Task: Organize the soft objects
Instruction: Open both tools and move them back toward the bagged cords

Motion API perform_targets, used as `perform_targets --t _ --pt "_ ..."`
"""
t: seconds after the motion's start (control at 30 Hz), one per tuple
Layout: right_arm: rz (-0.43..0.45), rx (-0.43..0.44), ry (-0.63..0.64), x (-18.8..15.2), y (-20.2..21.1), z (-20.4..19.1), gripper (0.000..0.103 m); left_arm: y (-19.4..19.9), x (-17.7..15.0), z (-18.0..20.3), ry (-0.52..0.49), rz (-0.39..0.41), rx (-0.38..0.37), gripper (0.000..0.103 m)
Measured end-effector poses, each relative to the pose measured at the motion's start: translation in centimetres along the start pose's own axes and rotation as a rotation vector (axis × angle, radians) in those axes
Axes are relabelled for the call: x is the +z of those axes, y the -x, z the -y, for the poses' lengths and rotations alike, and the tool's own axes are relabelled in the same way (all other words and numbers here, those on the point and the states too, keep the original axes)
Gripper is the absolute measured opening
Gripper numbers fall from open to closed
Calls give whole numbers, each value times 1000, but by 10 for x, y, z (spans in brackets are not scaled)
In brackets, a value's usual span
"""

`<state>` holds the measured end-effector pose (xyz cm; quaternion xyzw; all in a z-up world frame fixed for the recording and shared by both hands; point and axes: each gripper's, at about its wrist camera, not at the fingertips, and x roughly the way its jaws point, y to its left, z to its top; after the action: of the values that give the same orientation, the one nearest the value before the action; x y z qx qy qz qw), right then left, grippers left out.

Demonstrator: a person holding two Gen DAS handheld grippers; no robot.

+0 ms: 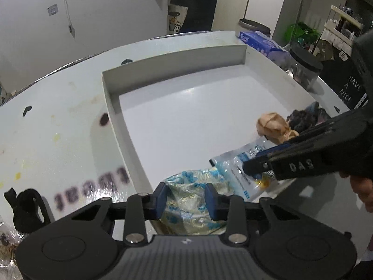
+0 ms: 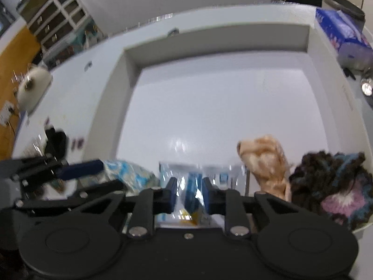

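A shallow white tray [image 1: 163,63] sits on the table; it also shows in the right wrist view [image 2: 130,70]. My left gripper [image 1: 186,199] is shut on a crinkled clear bag with blue print [image 1: 188,186] at the tray's near edge. My right gripper [image 2: 188,196] is shut on a clear blue-and-white packet [image 2: 191,186], which also shows in the left wrist view [image 1: 235,170] beside the bag. A tan soft bundle [image 2: 265,161] and a dark knitted item with pink and blue [image 2: 333,186] lie in the tray's near right corner.
A blue tissue pack [image 1: 261,42] and a dark-lidded clear jar [image 1: 303,70] stand past the tray's right side. A black object [image 1: 25,207] lies on the stained table at the left. A white fluffy thing [image 2: 32,86] sits at the table's far left.
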<state>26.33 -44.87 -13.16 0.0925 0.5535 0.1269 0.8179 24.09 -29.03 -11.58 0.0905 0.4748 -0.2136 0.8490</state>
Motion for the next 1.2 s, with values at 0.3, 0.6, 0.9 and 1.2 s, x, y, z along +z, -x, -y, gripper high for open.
perform_targets --t 0.3,0.6,0.9,1.2 --pt "13 1 13 -13 11 -5 25 22 4 -9 91 79 -23 45" --pt "214 -25 39 -25 69 -8 51 60 2 -4 130 162 -6 70" --pt "361 -123 64 -50 113 -8 77 88 -15 2 151 206 19 91" --pt "441 -181 70 -83 135 -10 93 112 -39 9 183 245 45 103"
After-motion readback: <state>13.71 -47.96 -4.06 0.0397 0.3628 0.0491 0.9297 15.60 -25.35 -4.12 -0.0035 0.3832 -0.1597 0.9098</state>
